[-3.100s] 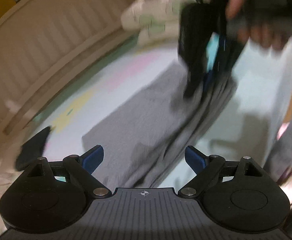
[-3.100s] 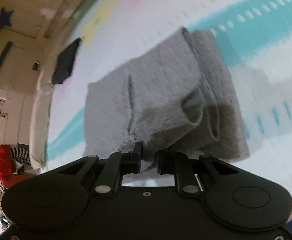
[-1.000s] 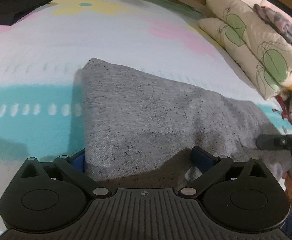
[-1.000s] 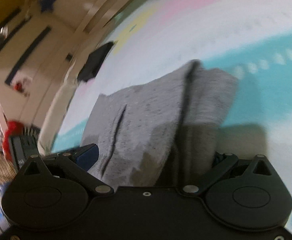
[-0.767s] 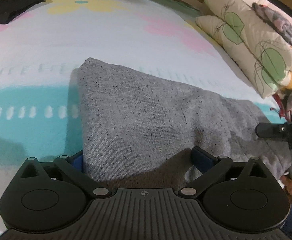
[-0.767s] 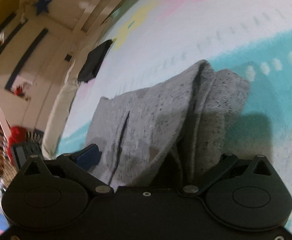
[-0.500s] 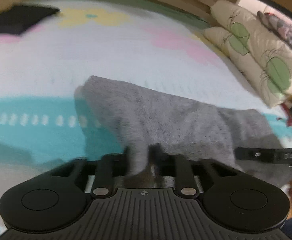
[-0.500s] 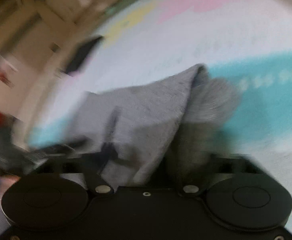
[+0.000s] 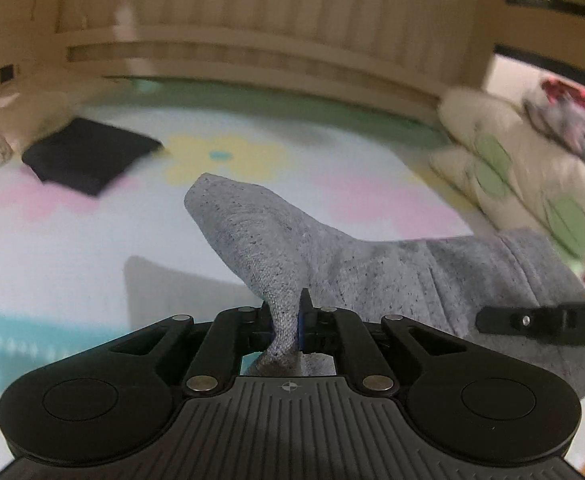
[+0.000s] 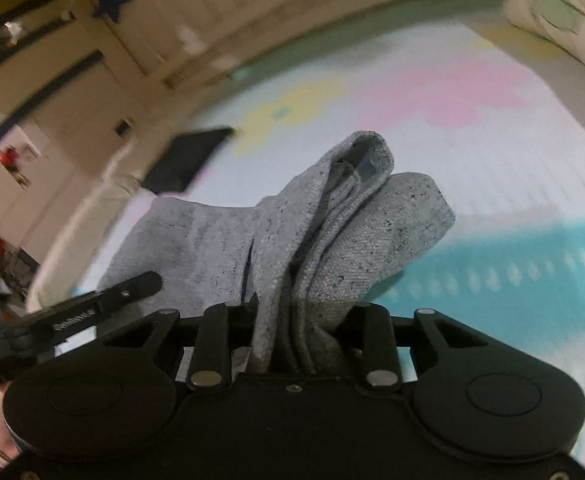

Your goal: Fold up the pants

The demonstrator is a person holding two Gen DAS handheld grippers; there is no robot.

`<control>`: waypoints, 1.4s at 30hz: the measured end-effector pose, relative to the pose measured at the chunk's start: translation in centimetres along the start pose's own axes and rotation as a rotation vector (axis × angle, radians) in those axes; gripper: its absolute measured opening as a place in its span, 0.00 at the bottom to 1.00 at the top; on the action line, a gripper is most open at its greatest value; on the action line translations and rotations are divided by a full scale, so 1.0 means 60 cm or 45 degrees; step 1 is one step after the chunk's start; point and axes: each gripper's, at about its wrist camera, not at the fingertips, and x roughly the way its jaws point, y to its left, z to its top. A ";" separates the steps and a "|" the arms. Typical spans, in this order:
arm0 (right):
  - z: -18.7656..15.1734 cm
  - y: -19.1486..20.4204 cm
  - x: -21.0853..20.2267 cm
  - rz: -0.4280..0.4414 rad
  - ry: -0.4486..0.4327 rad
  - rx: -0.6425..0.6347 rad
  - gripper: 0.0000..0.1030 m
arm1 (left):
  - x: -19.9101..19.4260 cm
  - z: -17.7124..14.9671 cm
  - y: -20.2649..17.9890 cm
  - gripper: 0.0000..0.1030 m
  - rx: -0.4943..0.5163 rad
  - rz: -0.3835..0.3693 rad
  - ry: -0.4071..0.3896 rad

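The grey pants [image 9: 332, 256] are folded into a thick bundle and hang lifted above the pastel bed sheet [image 9: 72, 232]. My left gripper [image 9: 288, 330] is shut on one corner of the near edge. My right gripper [image 10: 288, 344] is shut on the other corner, where several layers [image 10: 332, 232] bunch up between the fingers. Each gripper shows at the edge of the other's view, the right one in the left wrist view [image 9: 540, 322] and the left one in the right wrist view [image 10: 92, 304]. The pants stretch between them.
A folded black garment [image 9: 88, 154] lies at the far left of the bed, also in the right wrist view [image 10: 184, 160]. Leaf-print pillows [image 9: 524, 184] with clothes piled on top sit at the right. A slatted wooden headboard [image 9: 276, 36] runs behind.
Both grippers, open around the pants' near edge a second ago, have closed on it and raised it off the sheet. Both views have tilted up toward the headboard.
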 end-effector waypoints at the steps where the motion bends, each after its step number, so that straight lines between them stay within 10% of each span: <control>1: 0.015 0.008 0.006 0.014 -0.009 -0.002 0.38 | 0.010 0.021 0.007 0.08 -0.003 0.007 -0.010; 7: 0.132 0.034 0.105 0.026 -0.036 -0.029 0.44 | 0.123 0.095 0.039 0.21 0.117 0.135 0.024; 10: 0.156 0.014 0.186 -0.136 0.015 0.010 0.76 | 0.194 0.065 0.066 0.29 0.117 0.263 0.138; 14: 0.130 -0.027 0.283 -0.526 0.197 -0.041 0.84 | 0.250 0.000 0.096 0.30 0.063 0.296 0.296; 16: 0.109 -0.045 0.299 -0.542 0.198 -0.025 1.00 | 0.259 -0.027 0.095 0.35 0.096 0.293 0.261; 20: 0.090 -0.073 0.288 -0.482 0.125 0.035 0.99 | 0.261 -0.028 0.073 0.49 0.262 0.379 0.222; 27: 0.116 -0.042 0.284 -0.561 0.181 0.038 0.99 | 0.203 0.020 0.074 0.49 0.134 0.375 0.208; 42: 0.115 0.126 0.095 -0.659 -0.109 -0.153 0.99 | -0.009 0.069 0.018 0.65 0.100 0.390 0.039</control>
